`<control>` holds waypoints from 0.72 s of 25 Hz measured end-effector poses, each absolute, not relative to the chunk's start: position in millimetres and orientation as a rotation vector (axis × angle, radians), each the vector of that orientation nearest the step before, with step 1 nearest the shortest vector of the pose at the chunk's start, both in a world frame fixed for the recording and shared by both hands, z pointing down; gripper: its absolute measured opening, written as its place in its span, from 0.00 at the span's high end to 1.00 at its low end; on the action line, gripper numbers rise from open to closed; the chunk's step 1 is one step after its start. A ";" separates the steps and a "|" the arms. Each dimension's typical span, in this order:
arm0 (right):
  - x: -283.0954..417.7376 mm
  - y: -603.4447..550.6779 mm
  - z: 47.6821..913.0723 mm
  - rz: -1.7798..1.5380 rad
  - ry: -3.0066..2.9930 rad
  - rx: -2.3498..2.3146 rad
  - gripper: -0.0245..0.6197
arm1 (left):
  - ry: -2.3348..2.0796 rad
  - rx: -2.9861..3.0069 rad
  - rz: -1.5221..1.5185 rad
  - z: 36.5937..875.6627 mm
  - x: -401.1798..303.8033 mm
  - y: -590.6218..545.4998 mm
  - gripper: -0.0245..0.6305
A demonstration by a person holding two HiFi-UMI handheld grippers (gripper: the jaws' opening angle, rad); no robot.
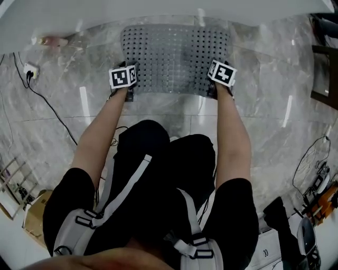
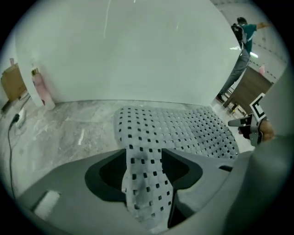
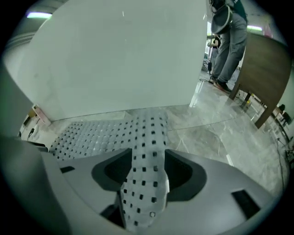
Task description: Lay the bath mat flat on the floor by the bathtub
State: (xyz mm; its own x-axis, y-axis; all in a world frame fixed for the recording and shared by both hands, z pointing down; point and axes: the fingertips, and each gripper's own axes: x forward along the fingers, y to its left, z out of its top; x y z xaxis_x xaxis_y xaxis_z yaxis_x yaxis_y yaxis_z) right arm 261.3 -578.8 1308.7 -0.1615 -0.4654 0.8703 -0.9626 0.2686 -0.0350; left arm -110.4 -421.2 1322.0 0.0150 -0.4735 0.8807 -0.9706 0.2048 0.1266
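The grey perforated bath mat (image 1: 177, 58) lies spread on the marble floor against the white bathtub wall (image 1: 158, 13). My left gripper (image 1: 127, 87) holds its near left corner and my right gripper (image 1: 215, 87) its near right corner. In the left gripper view a raised fold of the bath mat (image 2: 183, 128) runs up between the jaws of the left gripper (image 2: 144, 179) and touches both sides. The right gripper view shows the same: a strip of the bath mat (image 3: 92, 133) is pinched inside the right gripper (image 3: 148, 176).
A pink bottle (image 1: 50, 40) stands by the tub at the left, with a wall socket and black cable (image 1: 30, 71) near it. Wooden furniture (image 1: 323, 74) is at the right, and a person (image 3: 227, 41) stands beyond it. A cardboard box (image 1: 34, 216) and tools (image 1: 317, 195) lie behind me.
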 end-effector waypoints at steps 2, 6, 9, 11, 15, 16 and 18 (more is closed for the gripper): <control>258.2 -576.9 1277.8 0.790 -1.811 1.304 0.65 | -1.612 1.448 0.746 1290.0 -112.9 -422.2 0.62; 237.2 -561.8 1166.5 0.751 -1.939 1.309 0.94 | -1.650 1.559 0.748 1178.1 -108.5 -429.4 0.94; 218.7 -544.6 1046.2 0.715 -2.041 1.287 0.95 | -1.670 1.677 0.692 1045.6 -90.7 -438.1 0.96; 209.1 -523.6 952.2 0.726 -2.110 1.280 0.95 | -1.672 1.748 0.652 946.9 -75.1 -434.2 0.96; 191.9 -484.1 751.5 0.737 -2.257 1.350 0.95 | -1.657 1.873 0.468 743.4 -40.4 -419.3 0.96; 185.5 -482.7 701.6 0.720 -2.302 1.381 0.95 | -1.669 1.933 0.435 691.8 -33.6 -424.2 0.96; 177.7 -475.2 609.0 0.666 -2.366 1.433 0.95 | -1.695 2.040 0.404 596.9 -20.8 -427.6 0.96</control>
